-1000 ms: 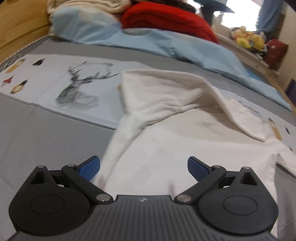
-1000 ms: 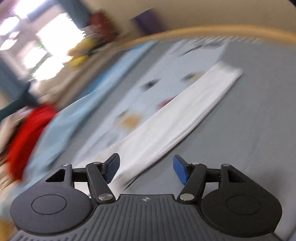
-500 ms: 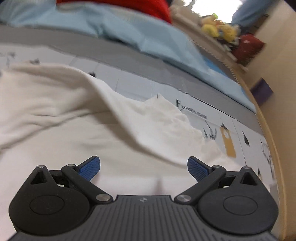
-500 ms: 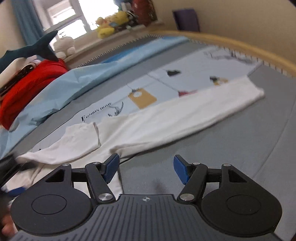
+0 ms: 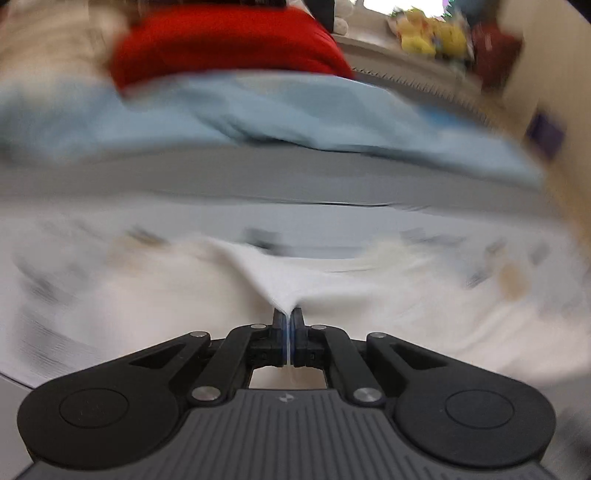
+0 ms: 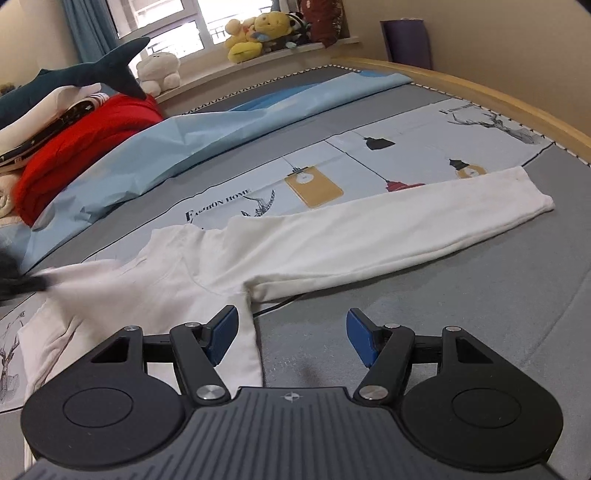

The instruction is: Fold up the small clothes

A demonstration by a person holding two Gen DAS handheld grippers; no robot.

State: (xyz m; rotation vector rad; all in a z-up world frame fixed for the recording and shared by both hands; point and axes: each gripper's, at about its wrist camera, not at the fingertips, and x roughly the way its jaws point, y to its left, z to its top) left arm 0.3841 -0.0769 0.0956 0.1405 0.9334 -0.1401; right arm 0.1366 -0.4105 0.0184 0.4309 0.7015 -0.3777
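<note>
One white shirt (image 6: 229, 266), two tongs (image 5: 287, 320) (image 6: 291, 334).

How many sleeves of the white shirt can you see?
1: one long sleeve stretches right across the bed, above the open right gripper. The other sleeve may be hidden.

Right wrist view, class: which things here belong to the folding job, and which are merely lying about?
Belong to the job:
white long-sleeved top
left gripper, shut on the top
right gripper, open

Lying about:
red blanket
light blue sheet
shark plush
yellow plush toys
</note>
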